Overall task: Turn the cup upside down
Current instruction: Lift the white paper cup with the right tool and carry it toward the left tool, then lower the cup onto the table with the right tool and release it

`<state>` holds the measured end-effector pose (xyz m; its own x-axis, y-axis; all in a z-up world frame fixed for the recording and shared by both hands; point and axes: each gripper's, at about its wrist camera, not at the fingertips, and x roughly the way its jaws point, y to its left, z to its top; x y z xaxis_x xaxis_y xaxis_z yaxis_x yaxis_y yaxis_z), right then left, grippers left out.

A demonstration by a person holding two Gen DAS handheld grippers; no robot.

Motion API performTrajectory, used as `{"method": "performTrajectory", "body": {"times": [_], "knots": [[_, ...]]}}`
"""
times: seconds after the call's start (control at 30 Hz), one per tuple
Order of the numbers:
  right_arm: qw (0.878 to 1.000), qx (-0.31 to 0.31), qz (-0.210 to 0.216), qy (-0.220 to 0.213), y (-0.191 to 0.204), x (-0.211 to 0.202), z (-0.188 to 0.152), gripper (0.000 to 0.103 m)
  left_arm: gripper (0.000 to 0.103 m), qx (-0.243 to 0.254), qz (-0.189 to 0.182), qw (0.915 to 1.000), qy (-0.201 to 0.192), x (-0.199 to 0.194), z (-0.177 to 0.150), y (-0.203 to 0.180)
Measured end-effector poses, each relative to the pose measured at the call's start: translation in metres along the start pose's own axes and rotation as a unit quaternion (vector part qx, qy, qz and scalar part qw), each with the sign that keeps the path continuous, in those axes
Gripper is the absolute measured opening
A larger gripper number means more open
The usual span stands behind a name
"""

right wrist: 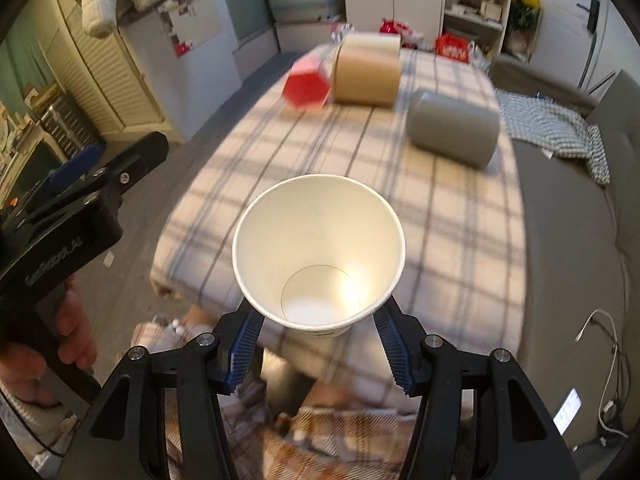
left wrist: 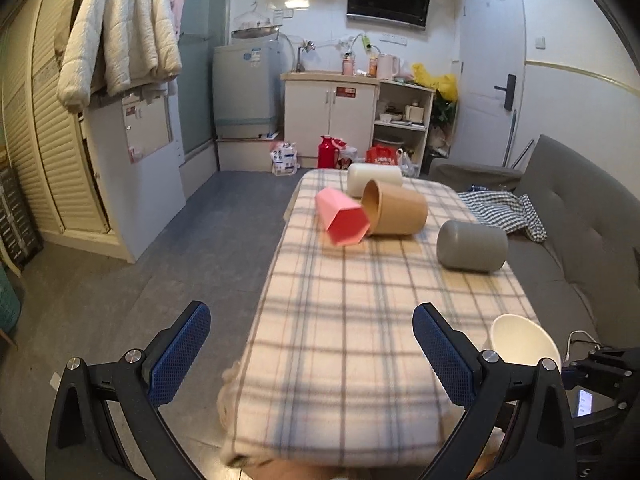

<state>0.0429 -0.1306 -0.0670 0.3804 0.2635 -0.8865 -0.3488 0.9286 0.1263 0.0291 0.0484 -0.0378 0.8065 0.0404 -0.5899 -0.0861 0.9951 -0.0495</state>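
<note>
Cup [right wrist: 318, 254], white paper, clamped near base between right gripper [right wrist: 318, 344] pads, mouth toward camera, held above near end of checked table [right wrist: 460, 208]. Left gripper [left wrist: 312, 356] spread wide, holding nothing, over table's near left edge. Farther along table: pink cup [left wrist: 342, 216], brown cup [left wrist: 394, 208], grey cup [left wrist: 472, 246], cream cup [left wrist: 374, 178], all on sides.

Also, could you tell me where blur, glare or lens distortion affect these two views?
Left wrist view: fisheye bends the walls and wardrobe at the edges; the pink cup looks smeared; striped shadows cross the tablecloth. Right wrist view: the white paper cup in the right gripper is fairly sharp, with a bright glare patch inside its base; the grey cup and the far background are softer.
</note>
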Motion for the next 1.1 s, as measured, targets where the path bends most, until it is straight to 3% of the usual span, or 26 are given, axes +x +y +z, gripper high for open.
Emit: {"method": "performTrajectory", "body": {"times": [0.3,0.47,0.8,0.93,1.1], "knots": [[0.999,0.021,-0.002,0.031,0.005,0.034,0.023,0.057,0.103,-0.020,0.000,0.9996,0.021,0.013,-0.010,0.025],[0.999,0.042,0.006,0.013,-0.004,0.042,0.046,0.057,0.103,-0.037,-0.016,0.9984,0.039,0.028,-0.016,0.034],[0.998,0.059,0.002,-0.009,-0.020,0.066,0.074,0.057,0.103,-0.029,-0.007,0.9966,0.077,0.056,-0.020,0.030],[0.998,0.062,0.006,-0.030,-0.025,0.061,0.070,0.074,0.103,-0.022,-0.004,0.9963,0.083,0.057,-0.020,0.022],[0.995,0.068,0.012,-0.074,-0.035,0.034,0.058,0.076,0.103,-0.013,0.012,0.9968,0.078,0.050,-0.018,0.009]]}}
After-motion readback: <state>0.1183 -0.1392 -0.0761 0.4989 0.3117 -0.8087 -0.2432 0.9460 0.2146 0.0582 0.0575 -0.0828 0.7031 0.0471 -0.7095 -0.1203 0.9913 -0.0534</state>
